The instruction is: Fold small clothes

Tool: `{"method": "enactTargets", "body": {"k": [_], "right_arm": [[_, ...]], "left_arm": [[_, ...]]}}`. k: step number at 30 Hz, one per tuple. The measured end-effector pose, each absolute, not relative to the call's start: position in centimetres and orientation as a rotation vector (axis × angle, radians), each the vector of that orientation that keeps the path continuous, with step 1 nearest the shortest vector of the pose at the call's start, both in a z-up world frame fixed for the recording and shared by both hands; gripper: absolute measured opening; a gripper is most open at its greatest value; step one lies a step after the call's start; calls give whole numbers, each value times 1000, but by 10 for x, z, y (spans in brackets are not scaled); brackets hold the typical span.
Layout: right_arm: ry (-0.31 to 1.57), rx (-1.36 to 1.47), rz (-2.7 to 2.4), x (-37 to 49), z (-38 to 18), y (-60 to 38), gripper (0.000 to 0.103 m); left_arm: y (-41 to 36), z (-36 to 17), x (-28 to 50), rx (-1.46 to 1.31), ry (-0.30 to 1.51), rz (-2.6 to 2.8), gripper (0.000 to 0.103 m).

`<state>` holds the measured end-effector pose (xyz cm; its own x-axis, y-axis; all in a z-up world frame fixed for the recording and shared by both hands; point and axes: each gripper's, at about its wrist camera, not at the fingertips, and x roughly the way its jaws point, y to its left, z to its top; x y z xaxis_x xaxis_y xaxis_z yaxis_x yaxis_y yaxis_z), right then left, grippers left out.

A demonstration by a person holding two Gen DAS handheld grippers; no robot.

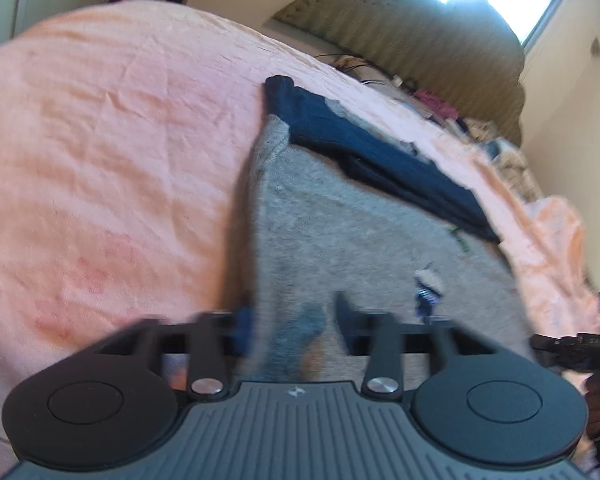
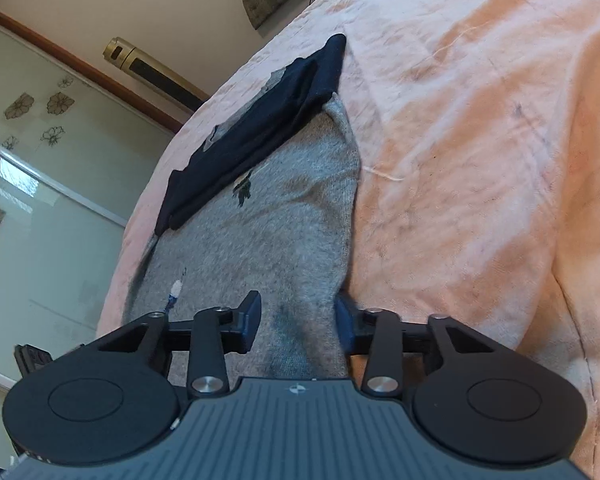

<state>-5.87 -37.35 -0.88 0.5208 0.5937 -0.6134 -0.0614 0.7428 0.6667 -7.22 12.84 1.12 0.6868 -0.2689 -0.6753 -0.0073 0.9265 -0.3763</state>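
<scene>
A small grey knit garment (image 1: 340,232) lies on the pink bedspread (image 1: 100,160), with its dark navy part (image 1: 372,152) folded across its far end. My left gripper (image 1: 292,320) holds the near left corner of the grey cloth, which runs between its fingers and lifts off the bed. My right gripper (image 2: 296,320) holds the near right corner of the same garment (image 2: 280,220), with cloth between its fingers. The navy part (image 2: 260,120) shows at the far end there too. The image is blurred in the left wrist view.
An olive padded headboard (image 1: 420,40) and a pile of clothes (image 1: 452,112) stand at the far end of the bed. The bedspread (image 2: 480,140) stretches wide to the right. A glass sliding door (image 2: 40,180) lies to the left. The other gripper's tip (image 1: 572,344) shows at the right edge.
</scene>
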Motion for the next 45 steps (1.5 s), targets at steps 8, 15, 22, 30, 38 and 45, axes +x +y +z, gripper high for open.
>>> {"method": "enactTargets", "body": {"k": [8, 15, 22, 30, 38, 45], "right_arm": [[913, 669, 383, -75, -12, -402, 9], [996, 680, 516, -129, 1, -385, 60], [992, 669, 464, -150, -10, -408, 6], [1036, 751, 582, -184, -4, -388, 67], [1105, 668, 529, -195, -9, -391, 7], [1011, 570, 440, -183, 34, -395, 51]], "left_arm": [[148, 16, -86, -321, 820, -128, 4], [147, 13, -143, -547, 857, -247, 58], [140, 13, -148, -375, 843, -179, 5], [154, 13, -178, -611, 926, -334, 66], [145, 11, -187, -447, 958, -309, 7], [163, 64, -173, -272, 927, -275, 22]]}}
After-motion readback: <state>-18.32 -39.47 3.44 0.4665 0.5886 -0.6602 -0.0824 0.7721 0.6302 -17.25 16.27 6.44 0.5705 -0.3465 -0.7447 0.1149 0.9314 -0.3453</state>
